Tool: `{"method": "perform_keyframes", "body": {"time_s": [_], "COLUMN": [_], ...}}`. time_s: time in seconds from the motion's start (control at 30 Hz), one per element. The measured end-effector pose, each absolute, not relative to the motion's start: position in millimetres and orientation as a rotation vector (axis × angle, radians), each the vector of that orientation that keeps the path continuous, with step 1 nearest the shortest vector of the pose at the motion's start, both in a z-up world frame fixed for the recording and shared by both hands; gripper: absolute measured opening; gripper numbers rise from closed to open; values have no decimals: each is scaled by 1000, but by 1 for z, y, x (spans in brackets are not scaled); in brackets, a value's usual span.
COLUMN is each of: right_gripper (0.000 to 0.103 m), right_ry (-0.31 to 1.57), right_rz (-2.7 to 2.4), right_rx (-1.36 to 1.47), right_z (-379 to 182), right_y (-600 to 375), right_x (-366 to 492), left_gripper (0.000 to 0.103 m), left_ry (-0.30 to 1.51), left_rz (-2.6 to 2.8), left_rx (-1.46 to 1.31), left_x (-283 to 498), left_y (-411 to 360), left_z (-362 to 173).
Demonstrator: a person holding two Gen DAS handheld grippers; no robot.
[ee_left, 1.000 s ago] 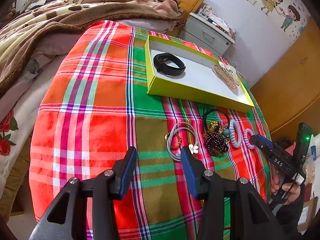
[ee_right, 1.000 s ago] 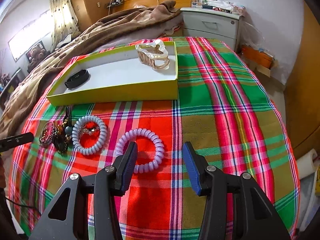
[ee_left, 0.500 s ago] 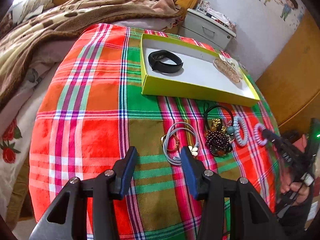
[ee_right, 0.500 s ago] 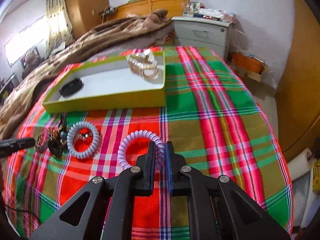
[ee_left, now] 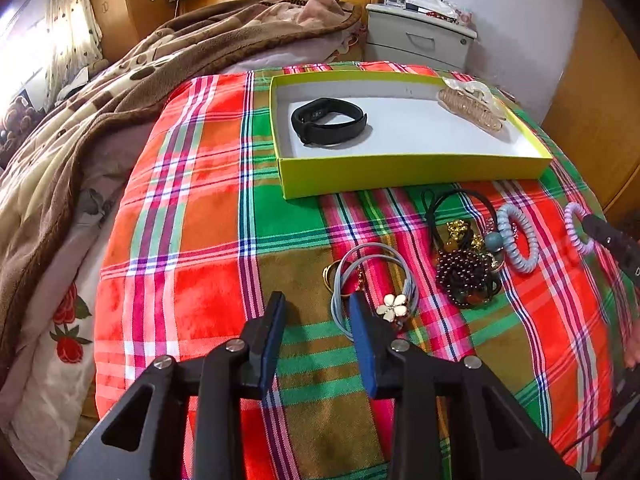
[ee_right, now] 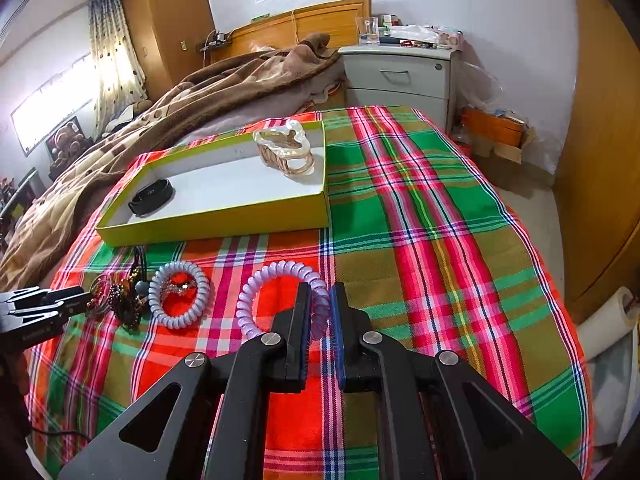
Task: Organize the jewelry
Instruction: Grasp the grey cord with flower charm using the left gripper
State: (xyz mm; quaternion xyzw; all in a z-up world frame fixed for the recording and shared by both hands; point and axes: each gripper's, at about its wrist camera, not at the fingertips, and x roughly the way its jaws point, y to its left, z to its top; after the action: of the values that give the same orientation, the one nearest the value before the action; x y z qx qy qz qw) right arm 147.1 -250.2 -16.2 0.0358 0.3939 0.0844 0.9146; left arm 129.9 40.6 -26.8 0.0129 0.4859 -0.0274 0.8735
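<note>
My right gripper (ee_right: 319, 304) is shut on the near edge of a lilac coil hair tie (ee_right: 256, 292), lifted a little off the plaid cloth; it also shows in the left wrist view (ee_left: 574, 228). My left gripper (ee_left: 318, 312) is open and empty, its right finger beside a grey elastic band with a flower charm (ee_left: 374, 280). A yellow-green box (ee_left: 412, 172) holds a black wristband (ee_left: 328, 120) and a pearly hair claw (ee_left: 472, 108). A blue coil tie (ee_left: 516, 240) and a dark bead bracelet (ee_left: 464, 276) lie in front of the box.
The plaid cloth (ee_right: 420, 216) covers a round table with edges falling away at the right and front. A brown blanket (ee_left: 120, 92) on the bed lies to the left. A grey nightstand (ee_right: 400, 76) stands behind the table.
My right gripper closed on the lilac coil tie and has raised it slightly. My left gripper moved forward toward the grey elastic band and stayed open.
</note>
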Motion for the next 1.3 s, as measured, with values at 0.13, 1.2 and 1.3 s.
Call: {"method": "perform_keyframes", "body": {"time_s": [0.13, 1.2, 1.3], "right_gripper": [10, 10, 10], "right_ry": [808, 735, 727], "right_rz": [171, 181, 187], "right_rx": [85, 93, 87], "right_z": [-16, 12, 16], "right_y": [-252, -243, -239], "right_x": [147, 141, 142], "left_gripper": [15, 4, 4], "left_ry": [1015, 878, 864], "left_rz": [-66, -214, -225], "left_rx": [20, -126, -138], "left_x": [130, 109, 111], "left_y": [40, 44, 46], "left_z": [-26, 23, 28]}}
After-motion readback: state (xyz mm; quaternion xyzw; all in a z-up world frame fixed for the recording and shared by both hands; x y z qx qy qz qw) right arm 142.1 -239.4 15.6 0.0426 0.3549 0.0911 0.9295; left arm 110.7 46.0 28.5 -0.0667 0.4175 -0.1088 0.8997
